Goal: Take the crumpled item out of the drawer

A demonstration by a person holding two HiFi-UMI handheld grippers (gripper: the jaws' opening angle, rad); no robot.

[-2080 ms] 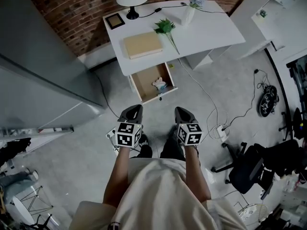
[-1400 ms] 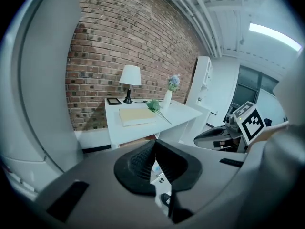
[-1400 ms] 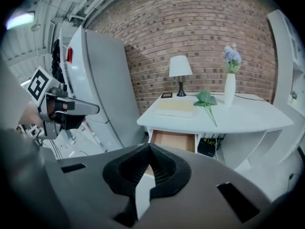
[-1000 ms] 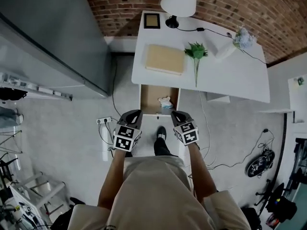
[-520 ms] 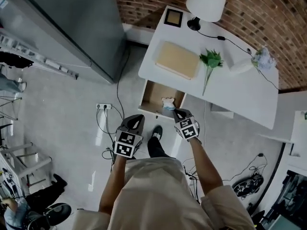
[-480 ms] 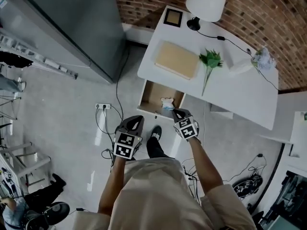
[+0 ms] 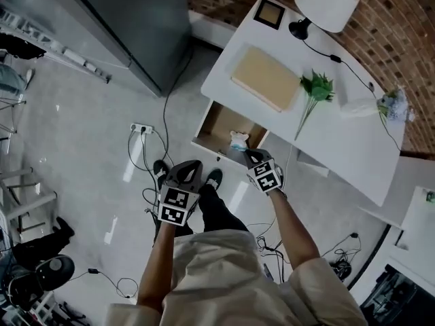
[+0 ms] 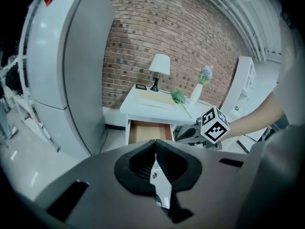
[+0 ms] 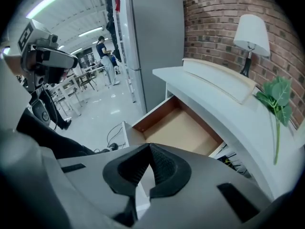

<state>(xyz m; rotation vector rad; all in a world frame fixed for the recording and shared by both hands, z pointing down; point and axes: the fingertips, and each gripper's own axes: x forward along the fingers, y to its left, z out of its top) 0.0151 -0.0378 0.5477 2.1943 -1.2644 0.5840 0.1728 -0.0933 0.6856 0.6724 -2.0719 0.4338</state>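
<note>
Crumpled item (image 7: 238, 140): head view only

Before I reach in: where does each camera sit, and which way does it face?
Head view: on the head, facing steeply down at the desk, open drawer and crumpled item; torso, arms, left gripper and right gripper show.
Left gripper view: behind the shut left gripper, facing the desk front; the right forearm shows.
Right gripper view: behind the shut right gripper, looking into the drawer; a dark trouser leg shows.
Shared: all three see drawer and lamp.
</note>
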